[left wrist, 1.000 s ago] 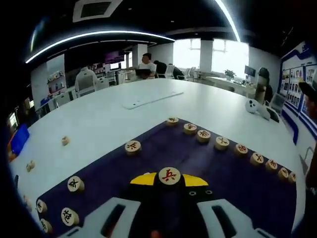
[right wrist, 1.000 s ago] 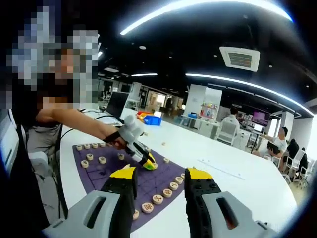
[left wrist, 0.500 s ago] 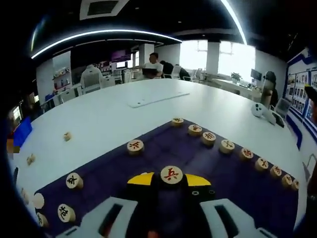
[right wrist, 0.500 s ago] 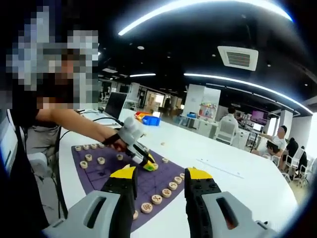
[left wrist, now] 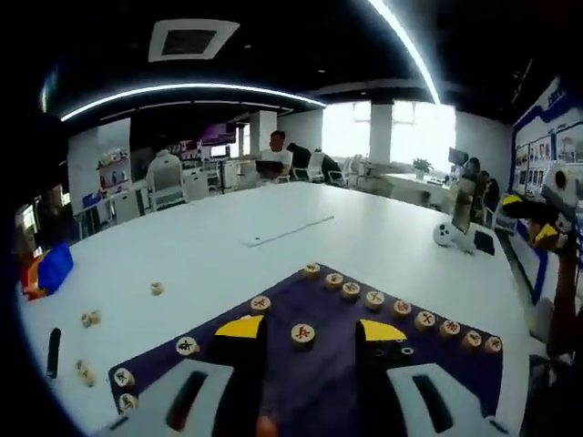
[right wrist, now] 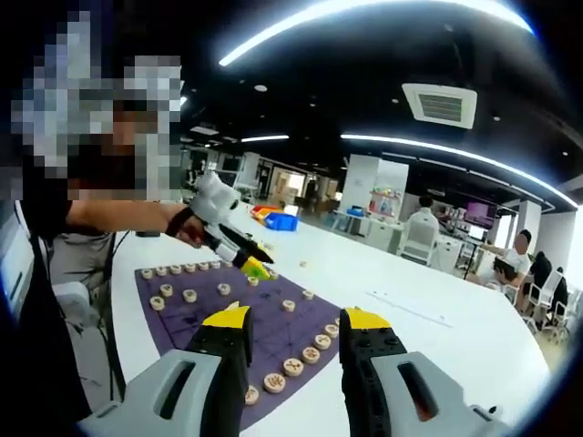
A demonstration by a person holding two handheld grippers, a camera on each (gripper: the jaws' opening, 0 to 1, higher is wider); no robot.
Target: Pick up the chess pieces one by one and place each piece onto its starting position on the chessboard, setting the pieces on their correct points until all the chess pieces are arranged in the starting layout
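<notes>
**Both tongs spread and empty above the board**

Your left gripper [left wrist: 310, 330] sits at the bottom centre of the left gripper view, yellow-tipped jaws apart and nothing held. Between them, down on the dark purple chessboard mat [left wrist: 337, 387], lies a round wooden chess piece with a red character [left wrist: 303, 334], standing free of both jaws. Just up and left of it is another round wooden piece [left wrist: 260, 303], and a curved row of wooden pieces [left wrist: 401, 309] runs along the mat's far edge toward the right of the frame. Left of the mat, a few loose wooden pieces [left wrist: 88, 319] dot the white table [left wrist: 228, 255], with a black pen-like object [left wrist: 54, 350] near the lower left.

Your right gripper [right wrist: 290, 319] rises from the bottom centre of the right gripper view, jaws parted too, holding nothing. This view gives you the mat from the other side, with your left gripper hanging above it at mid-left, gripped in your hand [right wrist: 187, 225], and a blue bin [right wrist: 281, 220] on the table beyond. Seated people appear far right.
</notes>
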